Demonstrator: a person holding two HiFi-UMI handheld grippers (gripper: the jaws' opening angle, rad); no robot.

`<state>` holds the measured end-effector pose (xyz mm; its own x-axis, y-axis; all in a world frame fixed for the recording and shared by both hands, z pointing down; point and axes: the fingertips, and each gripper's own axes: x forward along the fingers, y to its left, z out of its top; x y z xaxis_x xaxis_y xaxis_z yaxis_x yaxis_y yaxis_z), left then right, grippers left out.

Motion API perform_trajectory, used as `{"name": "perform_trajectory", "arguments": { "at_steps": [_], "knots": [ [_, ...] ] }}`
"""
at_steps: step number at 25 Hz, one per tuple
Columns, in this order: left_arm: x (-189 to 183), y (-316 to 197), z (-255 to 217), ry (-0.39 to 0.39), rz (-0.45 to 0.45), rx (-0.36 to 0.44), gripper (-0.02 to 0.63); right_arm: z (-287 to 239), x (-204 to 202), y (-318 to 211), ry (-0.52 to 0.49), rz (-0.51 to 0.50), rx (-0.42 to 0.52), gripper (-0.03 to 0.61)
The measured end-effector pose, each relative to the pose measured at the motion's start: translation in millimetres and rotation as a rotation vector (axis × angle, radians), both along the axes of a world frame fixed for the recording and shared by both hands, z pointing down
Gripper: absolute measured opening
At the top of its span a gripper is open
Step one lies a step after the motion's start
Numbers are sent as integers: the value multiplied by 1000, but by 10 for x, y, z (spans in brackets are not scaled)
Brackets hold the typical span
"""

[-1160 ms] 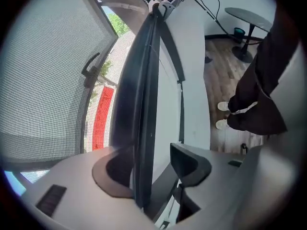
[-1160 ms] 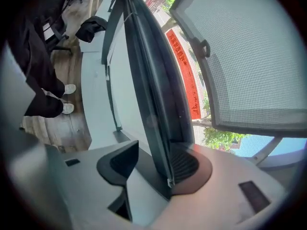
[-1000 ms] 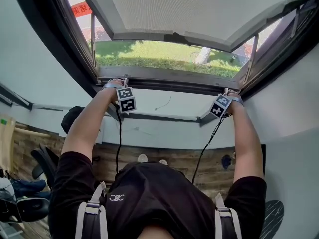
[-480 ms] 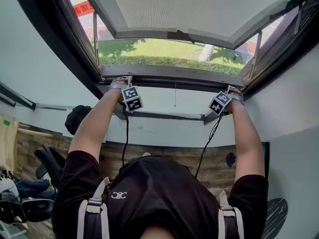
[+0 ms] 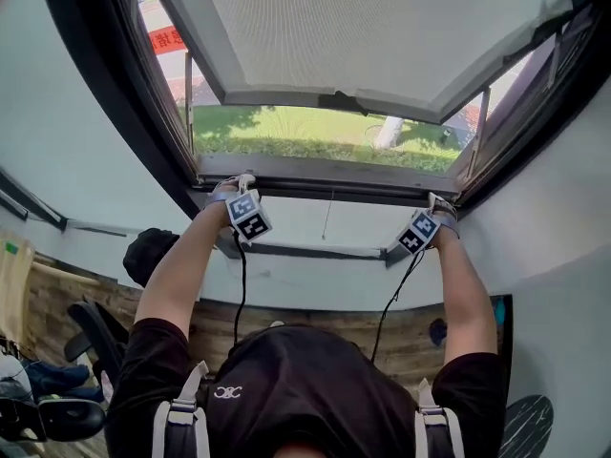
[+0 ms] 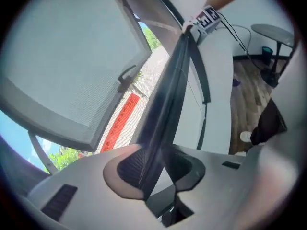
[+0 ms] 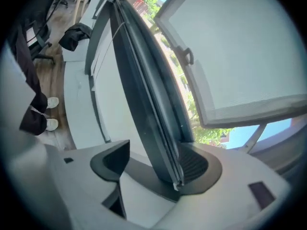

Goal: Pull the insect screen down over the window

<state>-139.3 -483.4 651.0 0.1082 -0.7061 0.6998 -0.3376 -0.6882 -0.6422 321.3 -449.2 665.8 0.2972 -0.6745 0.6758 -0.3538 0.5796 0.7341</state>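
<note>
Although no mesh can be made out above it, the insect screen's pull bar (image 5: pixel 325 172) is what both tools are on. It is a dark slat running left to right along the near side of the dark window frame (image 5: pixel 115 84). Bright grass (image 5: pixel 305 132) shows unveiled just beyond it, so I cannot tell how much screen, if any, is drawn. The left gripper (image 6: pixel 158 169) has the bar's left part between its jaws, which are closing, and both pads look to bear on the slat's faces. The right gripper (image 7: pixel 153 169) straddles the bar's right end. Its jaws are closing a little too, yet the bar leans only on the right pad, with a clear gap to the left one, so that side is spread, not pinching. I judge the step in hand to be taking hold of the bar, ahead of the pull proper. The next move calls for the right jaws to seat as firmly as the left. Both hands should then draw together and evenly, keeping the bar level so neither end binds in the frame. A thin cord (image 5: pixel 327 219) hangs from the bar's middle against the white wall (image 5: pixel 315 275). Farther out, a tilted-out panel (image 5: pixel 382 36) carries a handle (image 5: pixel 339 100) on its near edge. Nearer lie the wood floor (image 5: pixel 401 318) and, at left, an office chair (image 5: pixel 91 337).
</note>
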Motion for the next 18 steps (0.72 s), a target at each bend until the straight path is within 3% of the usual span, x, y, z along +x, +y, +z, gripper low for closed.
{"name": "perform_trajectory", "arguments": {
  "at_steps": [3, 4, 5, 11, 13, 16, 18],
  "knots": [
    [66, -5, -301, 200, -68, 88, 76, -260, -209, -24, -94, -24, 141, 296],
    [79, 12, -407, 273, -99, 118, 49, -372, -287, -19, -159, -11, 191, 245],
    [96, 38, -513, 349, -131, 141, 8, -505, -382, -5, -241, 6, 241, 207],
    [267, 300, -1261, 793, -273, 164, 8, -1418, -1094, 149, -749, 65, 528, 60],
    [319, 423, -1557, 926, -306, 165, 8, -1697, -1326, 240, -915, 84, 578, 8],
    [337, 583, -1966, 1117, -348, 201, 8, -2119, -1651, 403, -1165, 72, 611, 6],
    [310, 729, -2168, 1194, -372, 243, 8, -2425, -1880, 574, -1311, 21, 635, 5]
  ]
}}
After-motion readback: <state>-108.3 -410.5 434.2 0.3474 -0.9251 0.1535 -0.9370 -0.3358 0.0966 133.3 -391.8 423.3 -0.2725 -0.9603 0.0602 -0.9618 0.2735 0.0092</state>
